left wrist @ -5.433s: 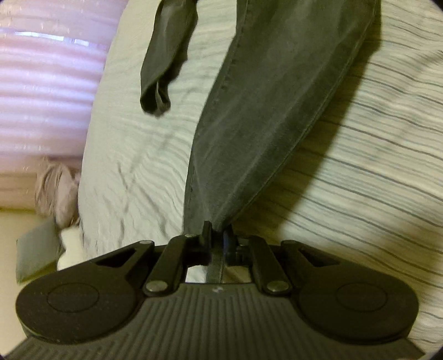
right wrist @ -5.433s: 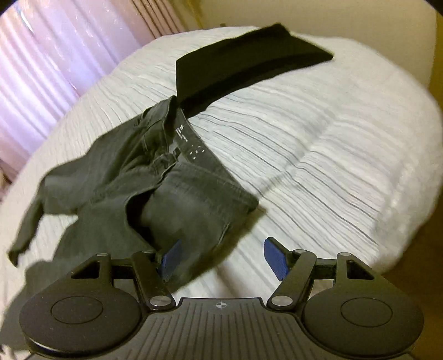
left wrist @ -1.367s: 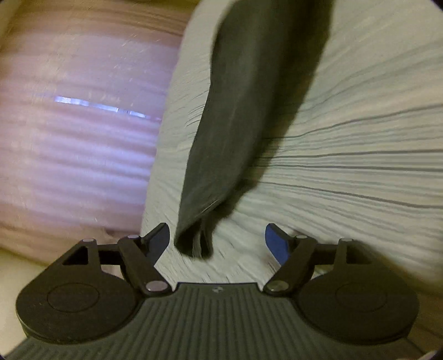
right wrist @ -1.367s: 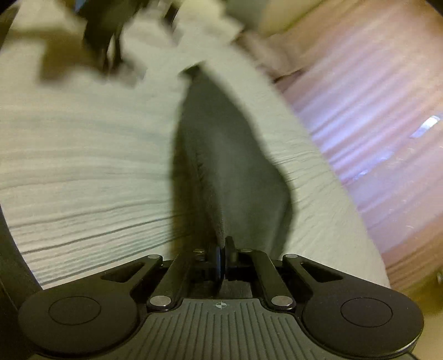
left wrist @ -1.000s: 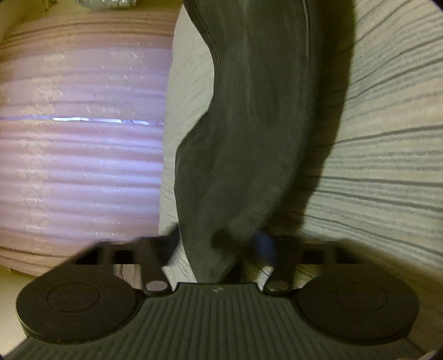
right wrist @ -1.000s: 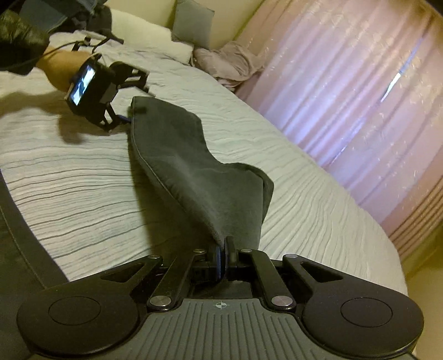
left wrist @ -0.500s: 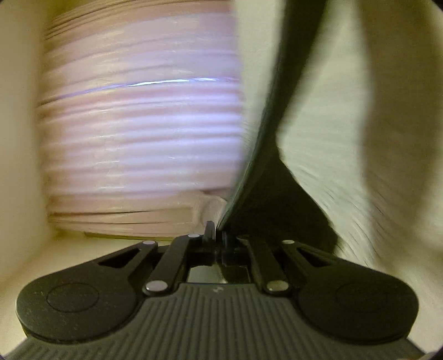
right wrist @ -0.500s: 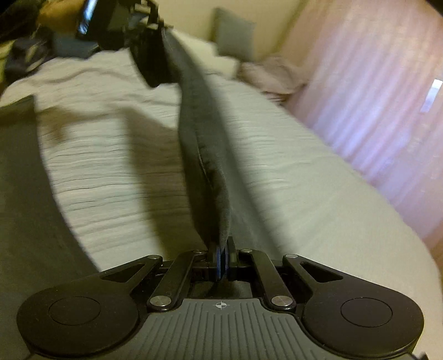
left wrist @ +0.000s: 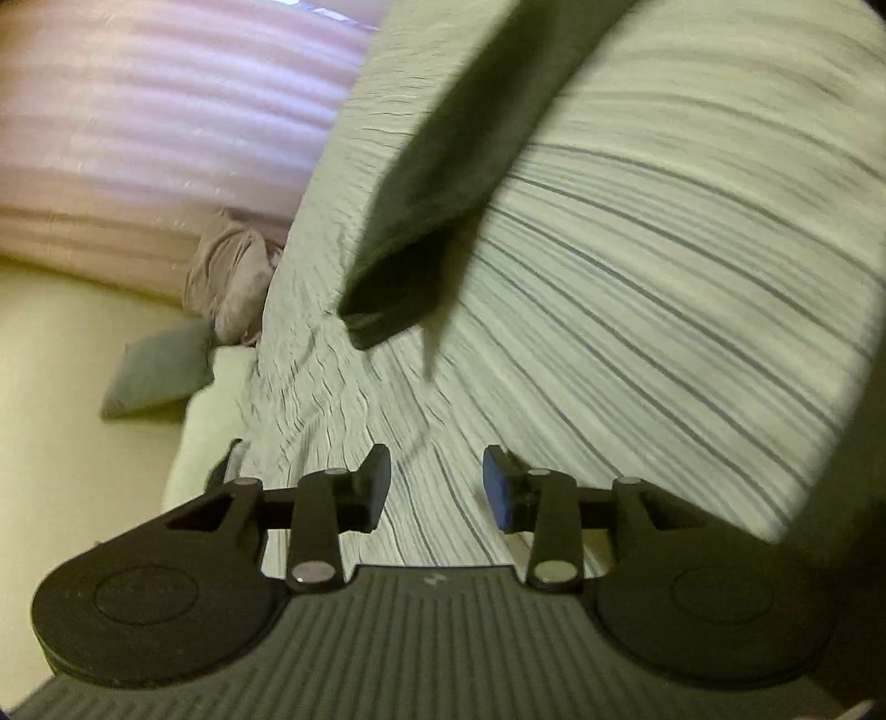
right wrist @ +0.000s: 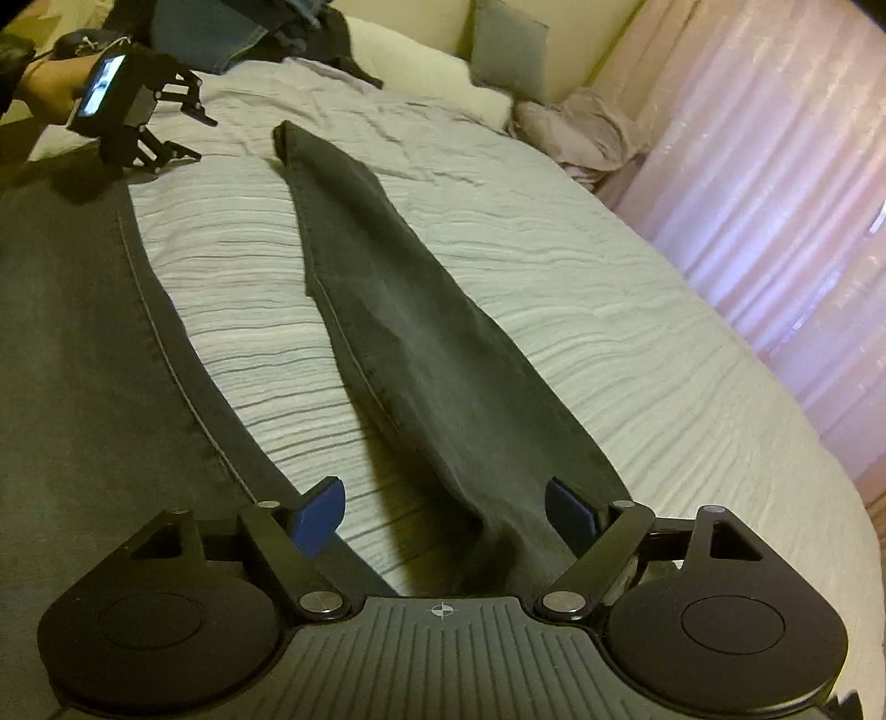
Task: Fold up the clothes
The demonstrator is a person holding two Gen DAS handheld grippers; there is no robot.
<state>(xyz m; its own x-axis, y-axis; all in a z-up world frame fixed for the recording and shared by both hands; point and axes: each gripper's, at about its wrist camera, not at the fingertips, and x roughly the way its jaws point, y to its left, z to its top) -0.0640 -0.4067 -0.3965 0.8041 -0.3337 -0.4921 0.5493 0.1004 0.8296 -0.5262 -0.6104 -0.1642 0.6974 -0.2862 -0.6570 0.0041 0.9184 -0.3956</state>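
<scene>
A wide bed under a white ribbed bedspread with thin dark stripes [right wrist: 581, 310] fills the room. Pink pleated curtains [right wrist: 775, 166] glow on the right. A grey square cushion [right wrist: 506, 47] leans against the far cream wall [right wrist: 587, 33].

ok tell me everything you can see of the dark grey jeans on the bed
The dark grey denim jeans lie stretched out as one long, narrow strip on the white striped bedspread, legs apparently stacked, a stitched seam along one edge. The hem end lies far, near the open left tool; the wider end sits between the open right tool fingers, ungripped.
</scene>
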